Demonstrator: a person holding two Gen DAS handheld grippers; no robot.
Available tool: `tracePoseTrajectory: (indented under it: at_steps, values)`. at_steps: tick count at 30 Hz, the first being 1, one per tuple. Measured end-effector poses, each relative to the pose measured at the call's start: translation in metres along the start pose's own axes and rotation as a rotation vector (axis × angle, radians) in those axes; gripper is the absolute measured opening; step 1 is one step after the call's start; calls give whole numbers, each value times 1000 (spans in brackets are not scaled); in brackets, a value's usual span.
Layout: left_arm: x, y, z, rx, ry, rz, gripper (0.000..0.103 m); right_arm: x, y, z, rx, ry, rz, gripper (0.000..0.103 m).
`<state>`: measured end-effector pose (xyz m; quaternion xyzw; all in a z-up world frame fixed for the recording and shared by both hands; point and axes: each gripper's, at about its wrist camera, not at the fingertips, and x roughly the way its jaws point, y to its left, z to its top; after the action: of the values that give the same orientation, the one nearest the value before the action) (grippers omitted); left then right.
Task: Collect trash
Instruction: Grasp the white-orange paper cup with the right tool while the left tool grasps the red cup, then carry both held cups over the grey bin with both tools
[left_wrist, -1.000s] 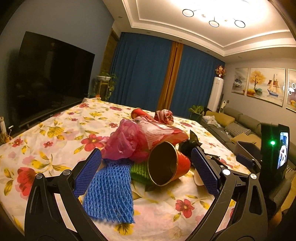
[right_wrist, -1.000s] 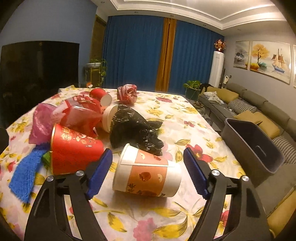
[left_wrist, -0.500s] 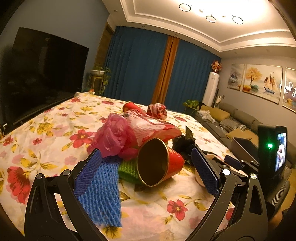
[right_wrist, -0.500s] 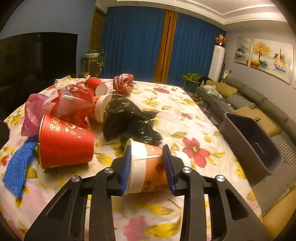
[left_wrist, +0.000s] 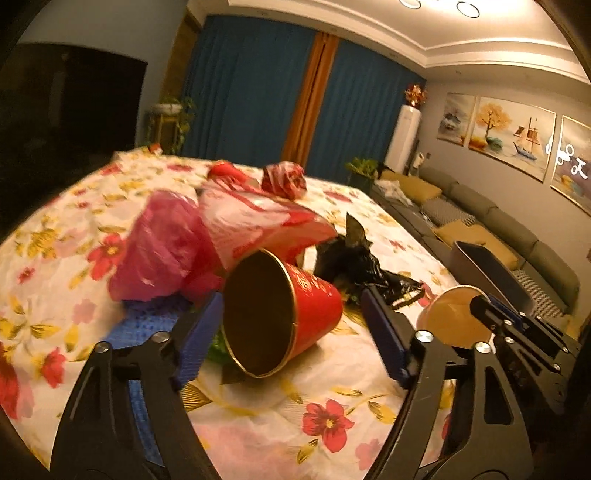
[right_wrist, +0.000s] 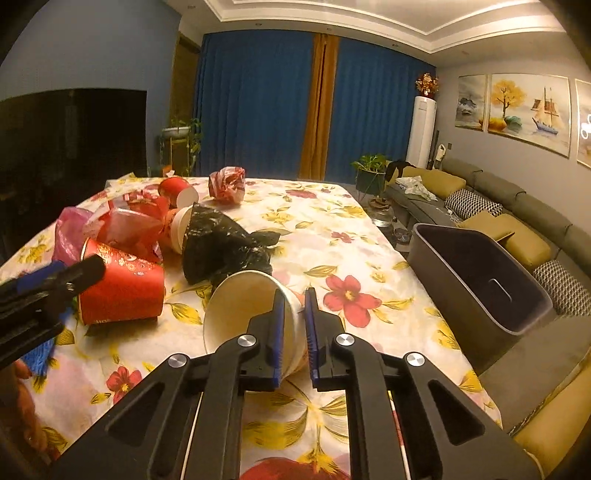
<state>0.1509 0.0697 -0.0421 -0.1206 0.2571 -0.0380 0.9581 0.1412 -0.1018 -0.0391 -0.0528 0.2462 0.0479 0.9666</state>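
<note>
**Paper cup pinched and tipped up; red cup next in line**

Now that the right hand-held gripper (right_wrist: 293, 334) has just been closing, we find its blue pads pressed nearly together on the wall of the paper cup (right_wrist: 251, 314), one pad inside the mouth and one outside. A second ago that cup lay on its side between wide-spread jaws; now its open mouth faces the camera and it looks tipped up off the tabletop (right_wrist: 332, 251). We judge the grasp made, so this piece of trash is ready to travel.

Just left of the paper cup, the left hand-held gripper (left_wrist: 291, 332) has also been closing, and has moved in on the red cup (left_wrist: 280, 310). Its jaws are partly spread, with the red cup's gold-rimmed mouth between them. The pads flank the rim closely, but we cannot see them pressing on it, so we count that cup as not yet held.

Behind the paper cup lies the black bag (right_wrist: 218, 247), and left of that the pink bag (left_wrist: 162, 247) and red wrapper (left_wrist: 258, 221), all still to be gathered. To the right of the paper cup, off the tabletop's edge, stands the dark bin (right_wrist: 480, 280), open and apparently empty; that is where we expect the paper cup to go.
</note>
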Motion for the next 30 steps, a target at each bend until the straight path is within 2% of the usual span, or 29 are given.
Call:
tracePoseTrajectory:
  at_steps: [4,8,10,15,22,30]
  values:
    - [13,4,0,-23,62,-51,49,-2,-4,-1,8,-6,10,10]
    - [17,2,-2,-21,76,-68,32,-2,-5,-2,12,-6,16,8]
    - [18,0,-2,-8,80,-71,18,-2,-5,-2,13,-9,16,8]
    - [15,-10,-3,37,65,-75,2,-1,-10,-5,19,-8,24,6]
    - [-7,-27,-7,65,18,-105,2,-11,-21,-5,44,-34,38,6]
    - [-41,-54,1,105,-73,-147,2,-30,-42,1,90,-77,45,6]
